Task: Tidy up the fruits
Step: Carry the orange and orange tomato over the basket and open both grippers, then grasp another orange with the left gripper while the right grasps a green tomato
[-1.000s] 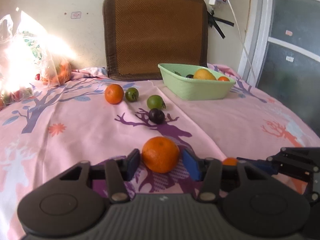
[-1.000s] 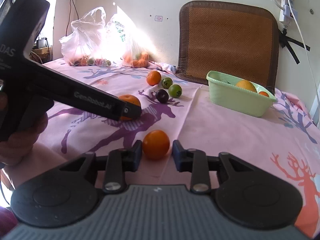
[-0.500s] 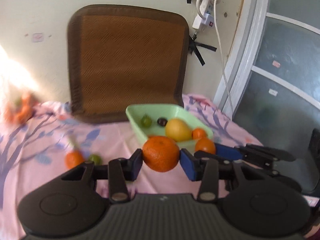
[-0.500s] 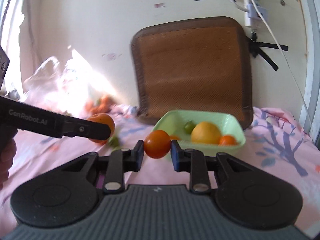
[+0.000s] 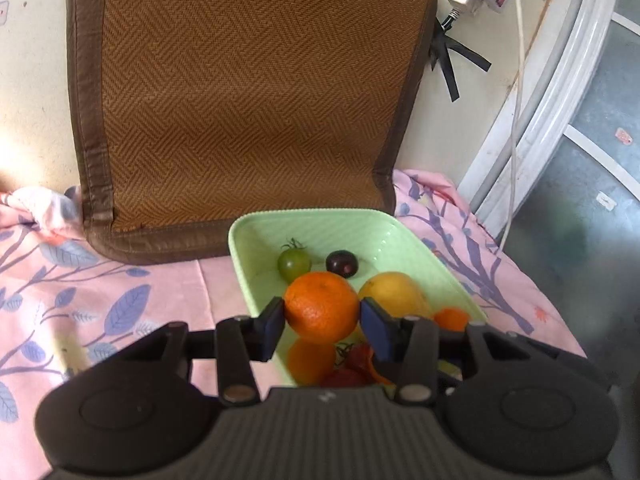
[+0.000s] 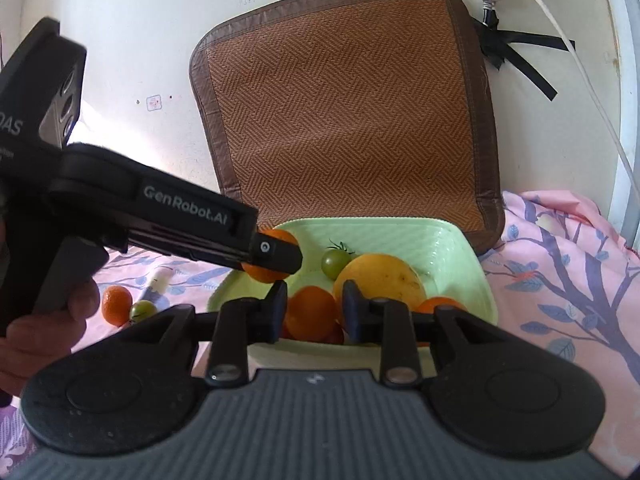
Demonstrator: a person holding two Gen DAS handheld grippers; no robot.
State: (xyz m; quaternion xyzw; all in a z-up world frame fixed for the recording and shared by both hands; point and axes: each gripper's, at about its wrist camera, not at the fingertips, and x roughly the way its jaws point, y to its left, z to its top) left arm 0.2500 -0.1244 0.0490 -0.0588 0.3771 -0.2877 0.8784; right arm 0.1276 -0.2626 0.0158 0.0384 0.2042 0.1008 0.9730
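Over the green basket [image 5: 256,264] hang two fruits, each pinched between a pair of jaws so that it can be let go straight into the tray rather than rolled in from the cloth. In the left gripper [image 5: 322,322] sits a large orange [image 5: 322,306], round, pebbled in the skin and evenly bright, its two sides pressed by the blue pads; the jaws stand fairly narrow, just as wide as the fruit. A smaller orange fruit [image 6: 312,313] (smoother, more reddish, possibly a tomato) lies between the fingers of the right gripper [image 6: 313,312], which are closer still, and from the right wrist view they appear to bear on its sides, though whether they have begun to slacken I cannot tell. Both grippers tilt downward toward the basket's near half, which I judge to be the release position.

Below them the basket already holds a green tomato [image 5: 295,263] with its stalk on, a dark plum [image 5: 342,263], a big yellow citrus [image 5: 390,294] and other orange and red pieces. It rests on a pink tablecloth [image 5: 140,300] printed with purple branches, in front of a woven brown mat [image 5: 248,92] leaned against the wall. Off to the left on the cloth an orange [image 6: 116,305] and a green fruit [image 6: 143,309] are not yet gathered.
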